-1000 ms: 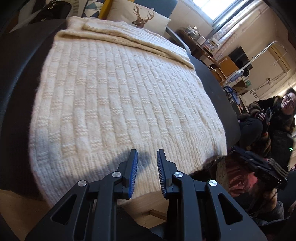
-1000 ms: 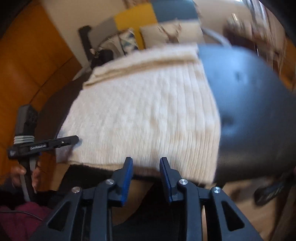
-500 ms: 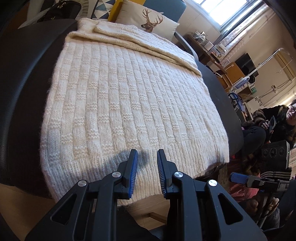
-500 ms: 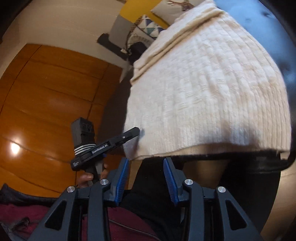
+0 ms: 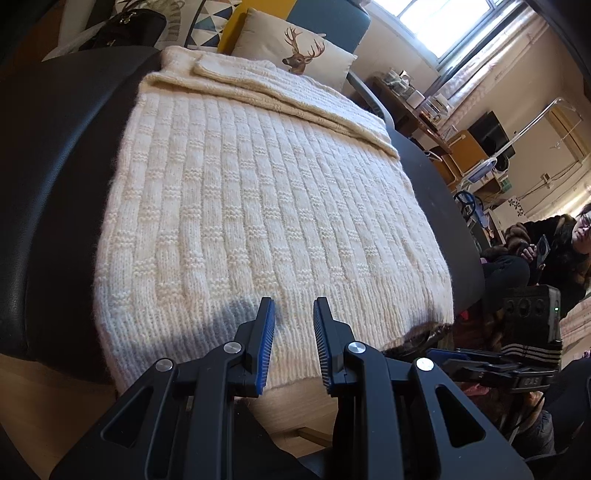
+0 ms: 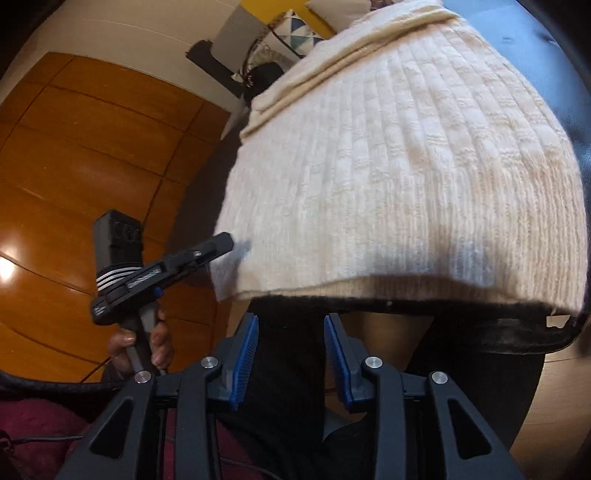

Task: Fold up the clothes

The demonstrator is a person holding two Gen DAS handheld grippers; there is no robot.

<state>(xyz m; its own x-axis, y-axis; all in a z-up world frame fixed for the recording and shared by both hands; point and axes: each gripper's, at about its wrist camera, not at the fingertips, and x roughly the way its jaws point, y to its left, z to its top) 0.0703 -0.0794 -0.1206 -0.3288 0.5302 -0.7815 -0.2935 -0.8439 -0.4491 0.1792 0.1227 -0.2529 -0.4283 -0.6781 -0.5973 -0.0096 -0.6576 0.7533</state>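
Observation:
A cream ribbed knit sweater (image 5: 258, 206) lies flat on a black padded seat (image 5: 55, 166), its sleeves folded across the far end. My left gripper (image 5: 293, 304) hovers just above the near hem, towards the left corner, open with nothing between its blue pads. In the right wrist view the sweater (image 6: 399, 177) hangs slightly over the seat's front edge (image 6: 517, 328). My right gripper (image 6: 291, 321) sits just below that hem. Its jaws are closing with no cloth between them. The left gripper (image 6: 221, 242) shows there at the hem's left corner, held by a hand (image 6: 140, 339).
A deer-print cushion (image 5: 295, 48) and a black bag (image 5: 125, 26) lie beyond the seat's far end. A person (image 5: 554, 243) sits at the right with a phone. Orange wooden floor (image 6: 92, 147) lies left of the seat. Dark trousers fill the space under my right gripper.
My right gripper has sunk and rolled, from looking over the sweater's top to sitting below its front hem. The left gripper has barely shifted and stays over the hem.

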